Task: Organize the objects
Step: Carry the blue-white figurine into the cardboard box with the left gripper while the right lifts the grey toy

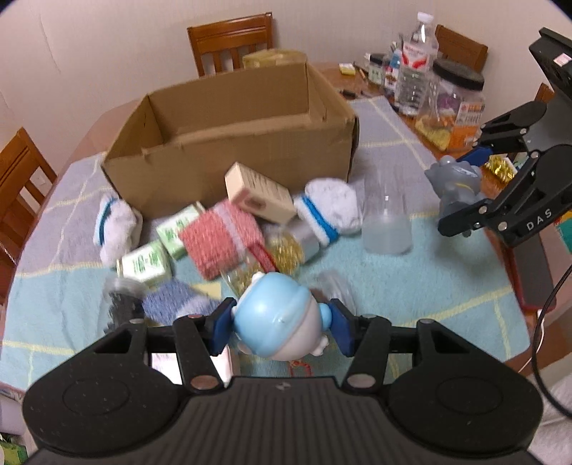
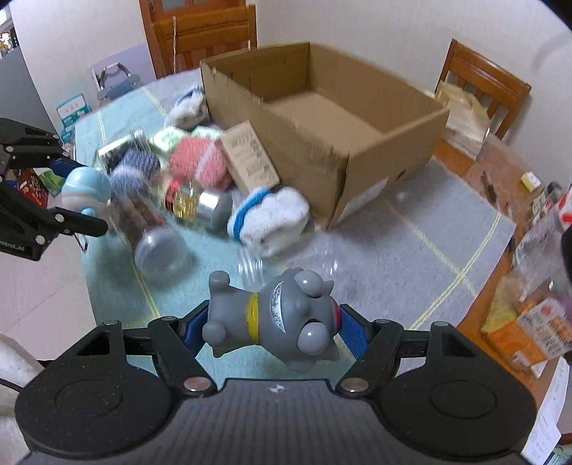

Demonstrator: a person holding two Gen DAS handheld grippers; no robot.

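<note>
Left tongs (image 1: 280, 323) and right tongs (image 2: 275, 327) both clamped, angled downward.

I'm working in a home dining room: wooden chairs (image 1: 228, 41) ring the cloth-covered table (image 1: 411, 286) beyond my tongs, a wooden door (image 2: 200, 32) behind.

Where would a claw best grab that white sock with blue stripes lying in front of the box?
Across its bunched middle, coming down from above: the white sock lies flat and soft on the tablecloth, its right side clear, while the silver can crowds its left.
</note>
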